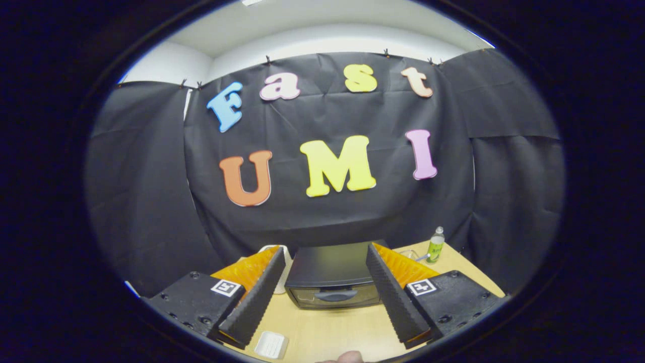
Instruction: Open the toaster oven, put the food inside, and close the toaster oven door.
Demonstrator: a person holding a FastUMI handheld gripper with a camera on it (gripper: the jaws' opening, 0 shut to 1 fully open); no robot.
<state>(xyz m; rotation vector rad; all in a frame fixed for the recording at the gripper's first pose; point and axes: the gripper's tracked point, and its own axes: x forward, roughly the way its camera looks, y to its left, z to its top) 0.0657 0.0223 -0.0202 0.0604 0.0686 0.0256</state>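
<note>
Black cloth hangs all round the booth, white wall and ceiling showing above it, and down below sits a pale wooden table (327,327) carrying everything that counts. Dead ahead, beyond the fingertips and framed in the gap between them, stands the toaster oven (332,277): dark top, glass door (335,297) facing this way and standing upright against the front, so it looks closed, with its handle (335,295) running crosswise, left to right, squarely across the line of approach. The gripper (325,262) is spread wide, fingers well apart with nothing between them but air and that view of the oven; it holds nothing. Whether food is already inside I cannot tell through the glass, so this fits a door waiting to be opened just as well as one already shut on its load. On the table near the left finger lies a small white block (271,345), possibly the food, though that is a guess. Behind the left finger peeks a white object (282,272), too hidden to name. Off to the right, beyond the right finger, a small green bottle (435,246) stands upright, well clear of the oven.
</note>
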